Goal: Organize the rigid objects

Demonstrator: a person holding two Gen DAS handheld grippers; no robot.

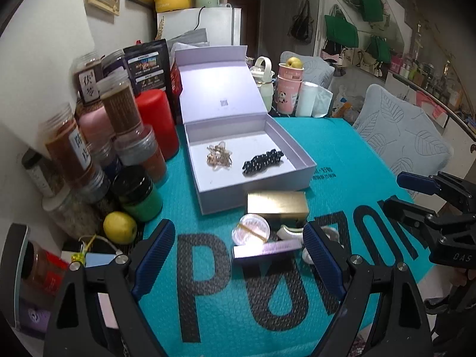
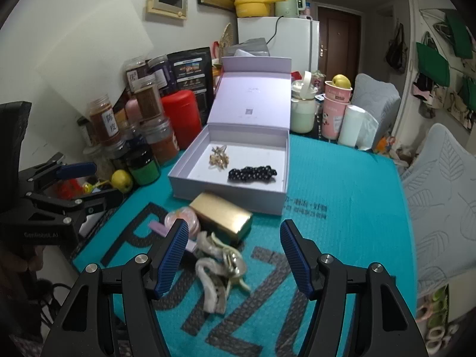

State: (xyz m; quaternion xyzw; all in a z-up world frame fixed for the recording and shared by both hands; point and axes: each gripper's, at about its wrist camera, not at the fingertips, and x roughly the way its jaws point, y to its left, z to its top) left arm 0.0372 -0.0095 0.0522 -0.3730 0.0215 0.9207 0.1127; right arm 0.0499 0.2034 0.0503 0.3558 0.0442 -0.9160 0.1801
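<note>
- While both pairs of tongs hang over the teal bubble-wrap mat (image 2: 342, 184) with nothing between their pads, the left gripper (image 1: 238, 245) stands wide apart at the bottom of the left wrist view and the right gripper (image 2: 233, 245) stands apart at the bottom of the right wrist view.
- Nearest the right gripper, in the lower middle of its view, lies a tangle of pearly cream claw hair clips (image 2: 218, 267): light, stiff, glossy and probably slippery, with thin teeth that could snap. I would pinch one across its thick curved back, not the teeth.
- Just beyond, a flat lilac rectangular bar (image 1: 266, 248) looks light and hard; its long parallel sides suit a pinch.
- Beside it sits a round clear plastic pot banded with a yellow elastic (image 1: 251, 229). Its smooth curved wall may slip, so a grip across the middle is safest.
- Next comes a shiny gold rectangular box (image 2: 221, 217), touching the pot: rigid, slick, maybe heavier; take it across its short width.
- Farther, at frame centre, the open pale lilac gift box (image 1: 306, 165) already holds a gold wire hair clip (image 1: 218, 156) and a black beaded hair clip (image 1: 263, 160); both look delicate.
</note>
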